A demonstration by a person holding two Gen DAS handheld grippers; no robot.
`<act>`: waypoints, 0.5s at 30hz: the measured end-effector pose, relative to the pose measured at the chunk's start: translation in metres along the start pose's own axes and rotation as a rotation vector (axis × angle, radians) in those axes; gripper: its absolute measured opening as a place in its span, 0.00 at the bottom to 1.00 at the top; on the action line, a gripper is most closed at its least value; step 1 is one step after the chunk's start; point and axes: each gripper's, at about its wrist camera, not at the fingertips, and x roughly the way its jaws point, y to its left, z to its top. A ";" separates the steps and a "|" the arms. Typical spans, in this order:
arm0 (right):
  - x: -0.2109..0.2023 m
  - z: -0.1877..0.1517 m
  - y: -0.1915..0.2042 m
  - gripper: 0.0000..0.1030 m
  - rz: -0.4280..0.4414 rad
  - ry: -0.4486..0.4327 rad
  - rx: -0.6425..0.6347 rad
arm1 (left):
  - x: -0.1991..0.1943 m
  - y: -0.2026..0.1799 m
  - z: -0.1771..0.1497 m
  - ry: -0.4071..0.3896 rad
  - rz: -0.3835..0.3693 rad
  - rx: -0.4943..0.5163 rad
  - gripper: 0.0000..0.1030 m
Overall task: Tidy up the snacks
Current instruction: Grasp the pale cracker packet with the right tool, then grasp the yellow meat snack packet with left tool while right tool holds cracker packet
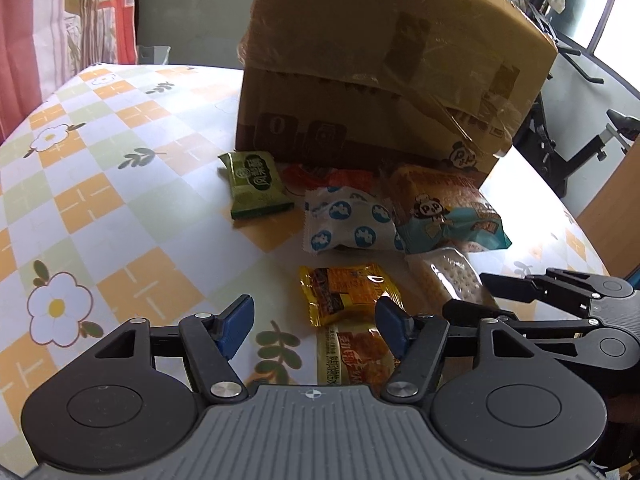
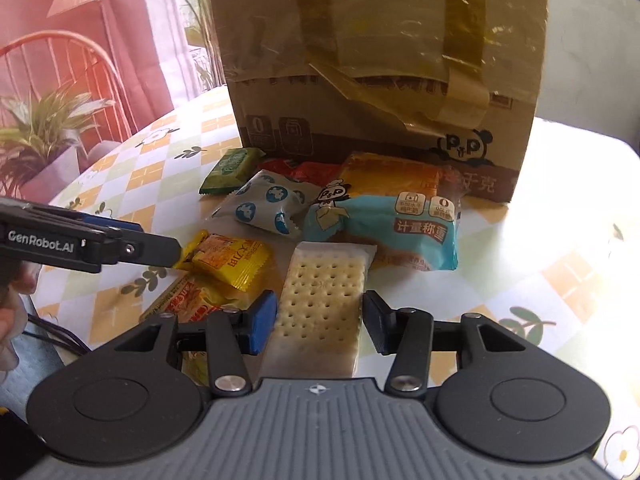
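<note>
The red packet (image 2: 308,170) is mostly hidden behind the blue-dotted white packet (image 2: 269,204), so its print cannot be read, and the orange packet with the panda (image 2: 390,216) covers the low front of the cardboard box (image 2: 376,64). The top of this box is cut off in both views. A flat orange-and-yellow packet (image 1: 354,358) lies partly under the body of the left tool (image 1: 314,326), and its lower end is not visible. The snacks lie together on the counter (image 1: 120,184), directly before the box; the green packet (image 1: 256,184) is at the left end of the group. The left tool is spread wide and holds nothing; the yellow packet (image 1: 346,294) lies on the counter just ahead of its right finger. The right tool (image 2: 320,322) is also spread, and the cracker packet (image 2: 320,308) lies between its two fingers. Whether the pads really touch the wrapper, I cannot tell; the packet seems to rest flat on the counter.
</note>
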 end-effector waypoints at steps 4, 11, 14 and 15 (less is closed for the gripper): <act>0.000 -0.003 -0.002 0.48 0.004 -0.021 -0.004 | 0.007 -0.005 0.002 0.010 0.010 0.033 0.67; 0.000 -0.007 -0.003 0.48 0.014 -0.038 -0.002 | 0.023 -0.016 0.012 -0.010 0.018 0.092 0.66; -0.001 -0.008 -0.004 0.48 0.020 -0.038 0.008 | 0.028 -0.017 0.019 -0.021 -0.016 0.098 0.57; -0.001 -0.008 -0.005 0.48 0.021 -0.037 0.010 | 0.029 -0.018 0.020 -0.015 -0.034 0.099 0.53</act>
